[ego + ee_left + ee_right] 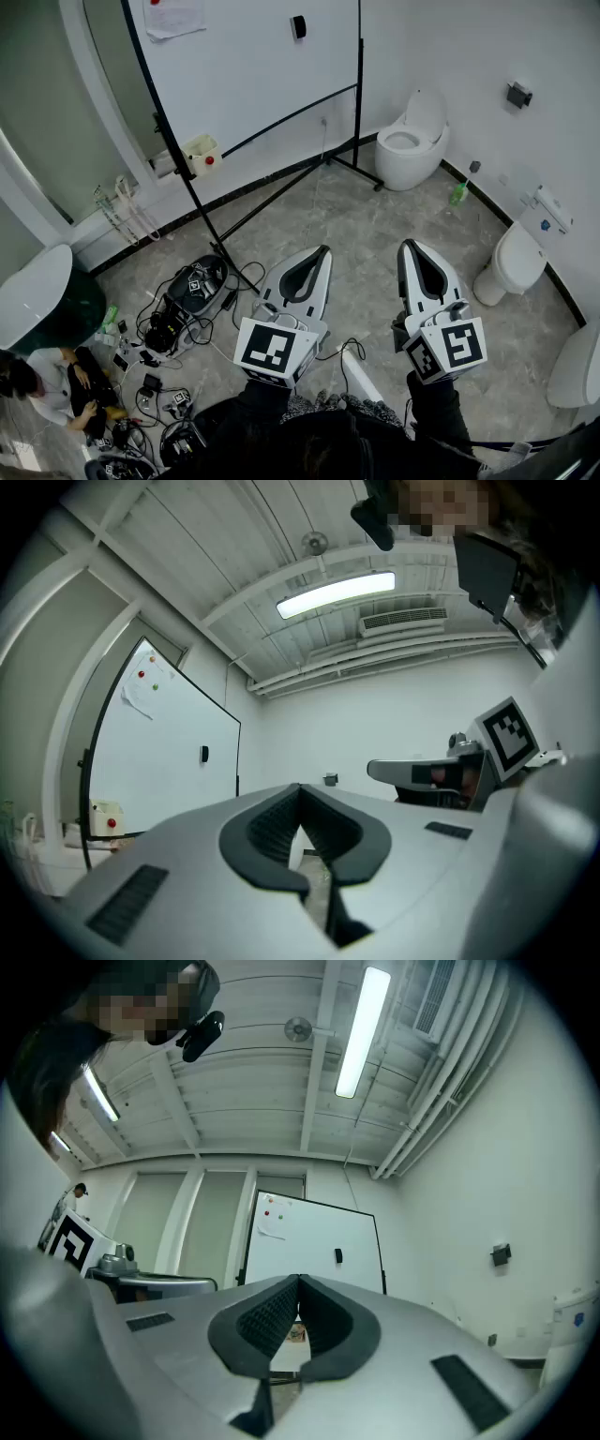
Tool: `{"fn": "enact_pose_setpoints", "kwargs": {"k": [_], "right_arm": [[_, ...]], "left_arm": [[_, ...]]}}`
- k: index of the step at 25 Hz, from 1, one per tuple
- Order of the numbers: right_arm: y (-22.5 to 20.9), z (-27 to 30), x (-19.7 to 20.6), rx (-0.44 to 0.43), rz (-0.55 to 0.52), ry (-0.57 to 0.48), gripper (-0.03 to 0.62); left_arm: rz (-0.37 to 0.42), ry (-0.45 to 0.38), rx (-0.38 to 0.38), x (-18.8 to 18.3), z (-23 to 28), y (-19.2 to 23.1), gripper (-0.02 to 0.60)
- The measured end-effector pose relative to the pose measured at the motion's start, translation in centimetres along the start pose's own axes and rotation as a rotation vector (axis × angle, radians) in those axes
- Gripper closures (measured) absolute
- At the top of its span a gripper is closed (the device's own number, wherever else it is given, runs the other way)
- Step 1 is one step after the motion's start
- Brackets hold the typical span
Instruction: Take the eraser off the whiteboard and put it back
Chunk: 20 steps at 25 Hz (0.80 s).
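Holding my left gripper (324, 251) and right gripper (406, 246) closed, empty, far from the eraser (298, 26) on the whiteboard (246, 75).

Left gripper (324, 251) and right gripper (407, 246) side by side, jaws together

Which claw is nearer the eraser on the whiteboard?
Left, narrowly. The left claw sits almost straight below the eraser in the head view; the right claw is offset to its right. Both are far off.
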State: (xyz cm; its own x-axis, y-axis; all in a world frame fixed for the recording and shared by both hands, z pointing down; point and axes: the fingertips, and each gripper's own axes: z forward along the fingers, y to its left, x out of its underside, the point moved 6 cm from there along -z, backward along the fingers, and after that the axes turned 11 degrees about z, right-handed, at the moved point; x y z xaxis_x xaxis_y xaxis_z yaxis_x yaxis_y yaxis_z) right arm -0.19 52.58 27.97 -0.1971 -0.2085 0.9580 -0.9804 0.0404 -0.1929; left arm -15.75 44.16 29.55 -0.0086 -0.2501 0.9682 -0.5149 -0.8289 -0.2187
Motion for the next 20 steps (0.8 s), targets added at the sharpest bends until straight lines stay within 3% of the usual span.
{"fn": "enact_pose_setpoints", "kwargs": {"k": [5, 12, 20], "right_arm": [[-0.1, 0.1, 0.4, 0.014, -0.006, 0.014, 0.585], [-0.4, 1.3, 0.3, 0.006, -0.029, 0.0, 0.585], [-4.9, 4.9, 1.7, -0.023, 0.003, 0.019, 0.585]], "left_arm": [[0.013, 0.017, 0.023, 0.6, 0.4, 0.4, 0.575], [0.028, -0.026, 0.023, -0.3, 2.1, 0.2, 0.575], [0.028, 0.026, 0.005, 2.0, 6.7, 0.6, 0.575]]}}
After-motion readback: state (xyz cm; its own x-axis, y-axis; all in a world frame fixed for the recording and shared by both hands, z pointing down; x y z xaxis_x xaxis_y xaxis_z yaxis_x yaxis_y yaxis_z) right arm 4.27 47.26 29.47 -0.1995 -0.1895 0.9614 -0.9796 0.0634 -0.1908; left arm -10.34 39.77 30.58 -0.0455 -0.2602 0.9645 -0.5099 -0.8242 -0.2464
